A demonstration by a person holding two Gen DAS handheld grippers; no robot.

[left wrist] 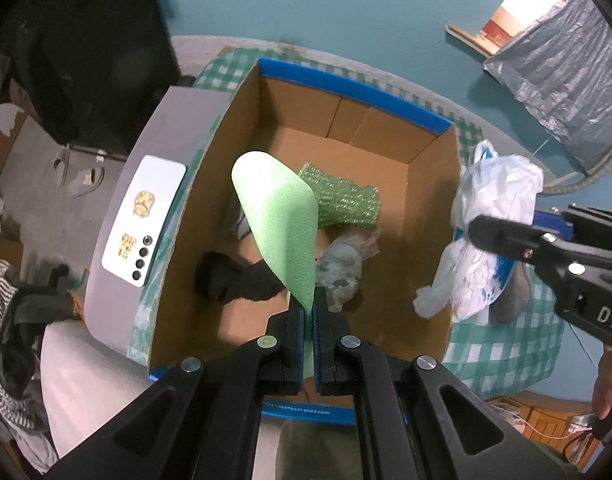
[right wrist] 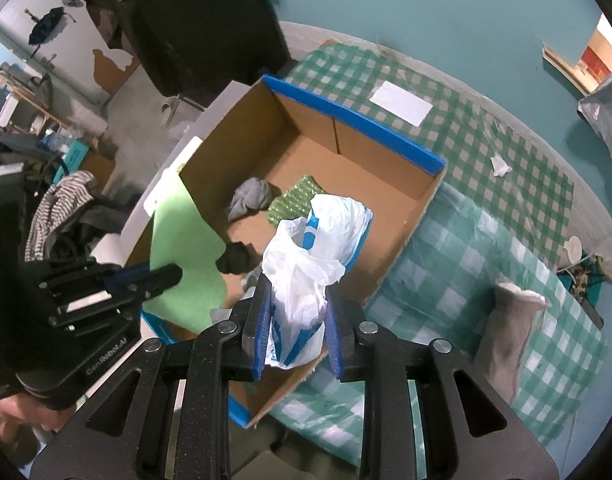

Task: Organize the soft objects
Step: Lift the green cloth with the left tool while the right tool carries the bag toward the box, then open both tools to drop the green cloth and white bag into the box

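Note:
My left gripper (left wrist: 309,300) is shut on a light green foam sheet (left wrist: 280,220) and holds it above the open cardboard box (left wrist: 430,216). The sheet also shows in the right wrist view (right wrist: 186,248). My right gripper (right wrist: 298,300) is shut on a white and blue plastic bag (right wrist: 314,256), held over the box's near right edge. The bag also shows in the left wrist view (left wrist: 486,232). Inside the box lie green bubble wrap (left wrist: 346,200), a black cloth (left wrist: 234,276) and a grey cloth (right wrist: 250,196).
The box (right wrist: 386,144) sits on a green checked tablecloth (right wrist: 506,216). A grey sock-like item (right wrist: 506,332) lies on the cloth to the right. A white paper (right wrist: 402,102) lies behind the box. A grey board with a white phone (left wrist: 144,216) sits left of the box.

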